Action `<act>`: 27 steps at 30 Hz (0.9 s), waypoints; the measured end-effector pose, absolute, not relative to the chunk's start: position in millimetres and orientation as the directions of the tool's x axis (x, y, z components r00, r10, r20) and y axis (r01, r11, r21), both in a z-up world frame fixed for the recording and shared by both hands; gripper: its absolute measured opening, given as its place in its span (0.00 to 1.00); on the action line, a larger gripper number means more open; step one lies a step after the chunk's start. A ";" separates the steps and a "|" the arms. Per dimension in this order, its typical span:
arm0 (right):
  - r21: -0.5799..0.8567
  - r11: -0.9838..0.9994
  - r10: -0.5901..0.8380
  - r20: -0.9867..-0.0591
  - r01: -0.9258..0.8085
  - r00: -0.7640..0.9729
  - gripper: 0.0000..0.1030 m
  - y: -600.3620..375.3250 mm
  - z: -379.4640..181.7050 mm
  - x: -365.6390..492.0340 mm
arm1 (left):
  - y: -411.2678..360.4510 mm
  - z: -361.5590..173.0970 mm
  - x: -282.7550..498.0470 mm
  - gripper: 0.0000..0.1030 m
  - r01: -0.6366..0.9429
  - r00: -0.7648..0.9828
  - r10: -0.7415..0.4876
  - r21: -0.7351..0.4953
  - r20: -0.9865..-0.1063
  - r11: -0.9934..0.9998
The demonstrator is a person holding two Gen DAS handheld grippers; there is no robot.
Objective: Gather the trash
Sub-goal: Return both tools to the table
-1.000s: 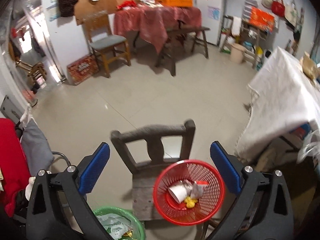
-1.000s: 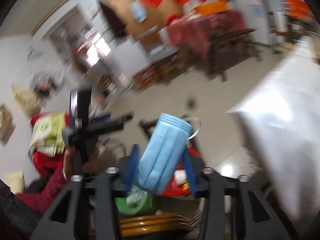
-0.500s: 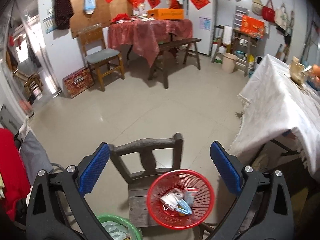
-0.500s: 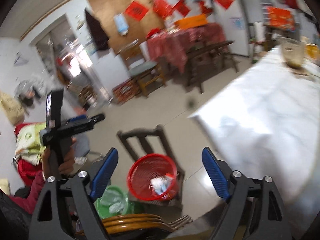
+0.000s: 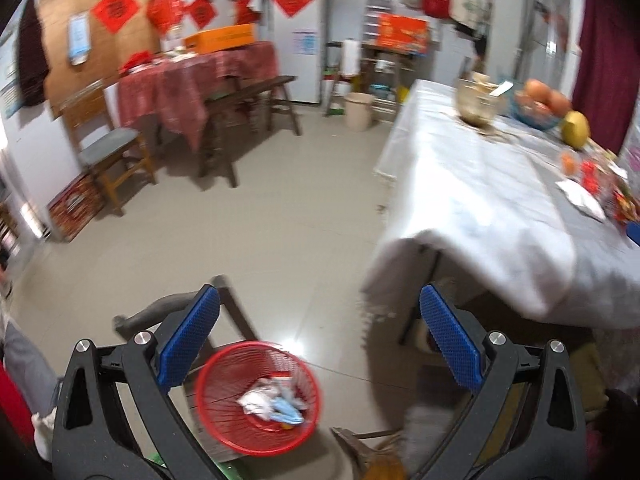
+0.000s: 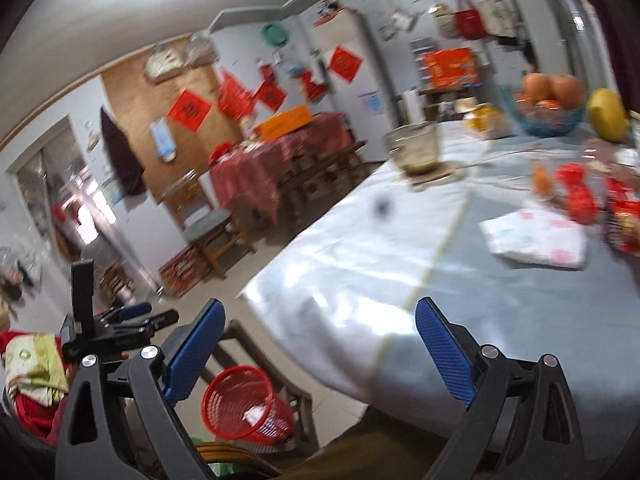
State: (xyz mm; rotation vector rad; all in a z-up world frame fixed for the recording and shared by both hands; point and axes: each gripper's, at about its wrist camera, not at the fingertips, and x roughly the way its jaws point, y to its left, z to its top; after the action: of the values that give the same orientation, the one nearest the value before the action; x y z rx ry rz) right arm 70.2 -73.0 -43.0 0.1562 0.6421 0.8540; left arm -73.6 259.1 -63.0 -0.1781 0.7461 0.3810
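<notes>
Mask's in the red basket (image 5: 258, 398), right gripper (image 6: 316, 346) just opened empty, left gripper (image 5: 320, 340) apart; next probably the tissue pack (image 6: 536, 238) near the table's (image 6: 360, 264) right edge.

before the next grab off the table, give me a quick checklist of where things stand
1. Right gripper empty: ok, its jaws have just been opening and nothing is between them.
2. Left gripper empty: ok, jaws wide.
3. Blue face mask inside the red basket: ok.
4. Red basket upright on the wooden chair: ok.
5. Next trash in view: ok, a patterned tissue pack lies on the white tablecloth.
6. Whether that pack counts as trash: cannot tell.
</notes>
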 end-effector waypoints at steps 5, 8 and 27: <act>0.391 0.722 0.692 -0.434 -0.571 0.577 0.92 -127.9 -47.5 84.3 | 204.7 -53.4 -36.2 0.94 -0.282 0.707 0.163 -0.063 -0.688 0.957; 0.414 0.752 0.657 -0.413 -0.513 0.630 0.93 -161.0 -53.8 89.7 | 178.3 -49.2 -14.5 0.94 -0.217 0.713 0.094 -0.091 -0.695 0.972; 0.482 0.837 0.468 -0.385 -0.259 0.795 0.95 -290.3 -90.7 116.0 | 5.8 -51.1 124.7 0.94 0.059 0.646 -0.067 -0.037 -0.761 0.998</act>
State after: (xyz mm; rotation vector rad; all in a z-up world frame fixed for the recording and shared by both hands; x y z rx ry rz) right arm 116.0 -290.3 -90.7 0.4253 0.5179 0.4032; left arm 124.7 5.8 -51.1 -0.0094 0.8657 -0.0716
